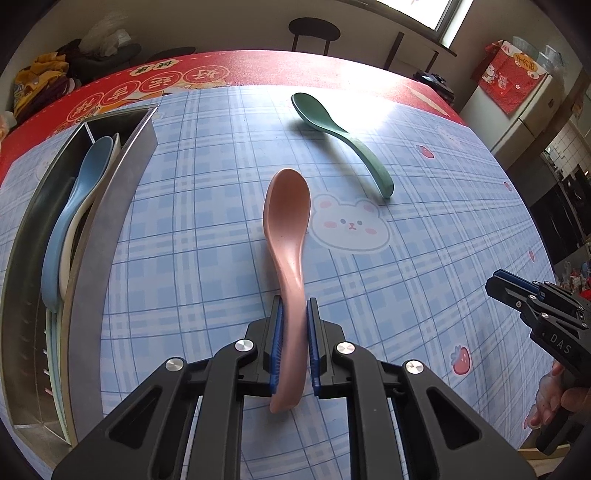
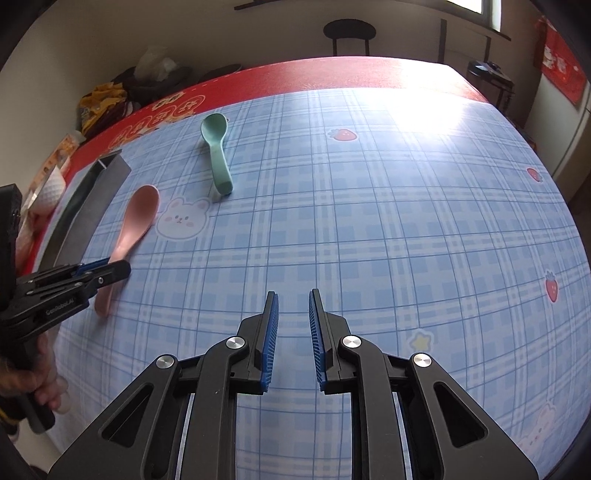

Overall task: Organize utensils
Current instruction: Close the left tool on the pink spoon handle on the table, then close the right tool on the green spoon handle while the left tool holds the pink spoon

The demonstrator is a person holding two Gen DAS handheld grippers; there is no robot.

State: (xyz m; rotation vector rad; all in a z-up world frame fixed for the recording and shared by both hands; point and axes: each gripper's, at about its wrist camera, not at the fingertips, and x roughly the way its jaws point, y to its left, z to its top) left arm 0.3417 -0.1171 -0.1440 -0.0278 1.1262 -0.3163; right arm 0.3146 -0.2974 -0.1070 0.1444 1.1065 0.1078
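Note:
A pink spoon [image 1: 286, 221] lies bowl-away on the blue plaid tablecloth, and my left gripper [image 1: 295, 301] is shut on its handle, blue pads pressing both sides. The right wrist view shows the same grip from the side: left gripper [image 2: 122, 267], pink spoon [image 2: 136, 218]. A green spoon [image 1: 340, 136] lies free farther back, right of the pink one. A metal utensil tray [image 1: 107, 206] stands at the left with a blue spoon [image 1: 74, 214] and a white one stacked inside. My right gripper [image 2: 293, 293] hovers over bare cloth, open, with nothing between its pads.
The green spoon [image 2: 218, 155] and the tray [image 2: 88, 206] sit left of my right gripper. A red patterned cloth [image 1: 258, 70] covers the table's far side. Beyond it are a round stool [image 1: 314, 31] and a pile of clothes [image 1: 44, 81].

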